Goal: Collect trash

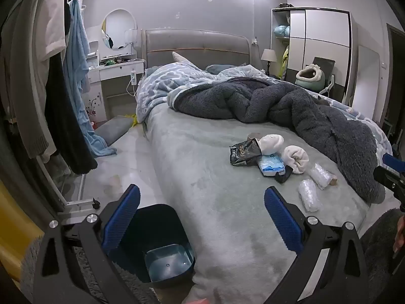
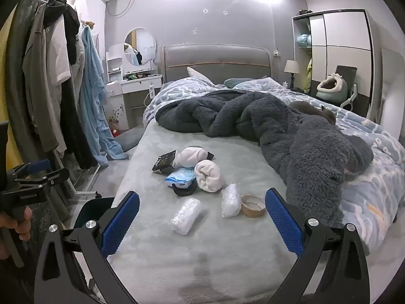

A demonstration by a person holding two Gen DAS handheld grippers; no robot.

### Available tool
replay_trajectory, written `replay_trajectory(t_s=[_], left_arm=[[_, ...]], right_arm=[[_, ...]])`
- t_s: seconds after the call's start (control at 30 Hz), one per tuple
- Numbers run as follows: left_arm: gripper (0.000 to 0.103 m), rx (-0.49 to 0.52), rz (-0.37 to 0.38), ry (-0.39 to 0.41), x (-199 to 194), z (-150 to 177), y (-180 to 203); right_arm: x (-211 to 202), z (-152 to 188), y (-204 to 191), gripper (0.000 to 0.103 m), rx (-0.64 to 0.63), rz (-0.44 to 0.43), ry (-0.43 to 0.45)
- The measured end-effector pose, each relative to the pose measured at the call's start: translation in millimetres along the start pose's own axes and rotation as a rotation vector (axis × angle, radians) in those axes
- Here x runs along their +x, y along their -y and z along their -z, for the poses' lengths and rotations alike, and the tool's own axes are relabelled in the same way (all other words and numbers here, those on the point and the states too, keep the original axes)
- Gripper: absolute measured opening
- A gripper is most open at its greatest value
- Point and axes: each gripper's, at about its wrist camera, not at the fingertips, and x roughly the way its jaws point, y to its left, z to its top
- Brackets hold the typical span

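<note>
Trash lies on the grey bed sheet (image 2: 202,240): two bubble-wrap rolls (image 2: 186,215) (image 2: 230,200), a brown tape roll (image 2: 253,205), a black wrapper (image 2: 164,163), a blue packet (image 2: 180,176) and white rolled socks (image 2: 208,174). The same pile shows in the left wrist view, with the black wrapper (image 1: 244,152) and a bubble-wrap roll (image 1: 309,195). A dark bin (image 1: 157,243) stands on the floor by the bed's near corner. My left gripper (image 1: 202,202) is open and empty above bin and bed edge. My right gripper (image 2: 202,207) is open and empty, just short of the bubble wrap.
A dark fleece blanket (image 2: 278,126) and blue quilt (image 2: 374,177) cover the bed's far and right side. A clothes rack (image 2: 55,88) with hanging clothes stands left. A white dresser (image 2: 134,86) and a wardrobe (image 2: 341,50) stand at the back.
</note>
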Motion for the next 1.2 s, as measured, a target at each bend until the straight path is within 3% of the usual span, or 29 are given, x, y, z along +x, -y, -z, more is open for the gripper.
replay_trajectory(t_s=[1.2], left_arm=[[0.100, -0.001, 0.002, -0.008, -1.4, 0.1, 1.0]], right_arm=[[1.5, -0.2, -1.2, 0.100, 0.013, -0.009, -0.003]])
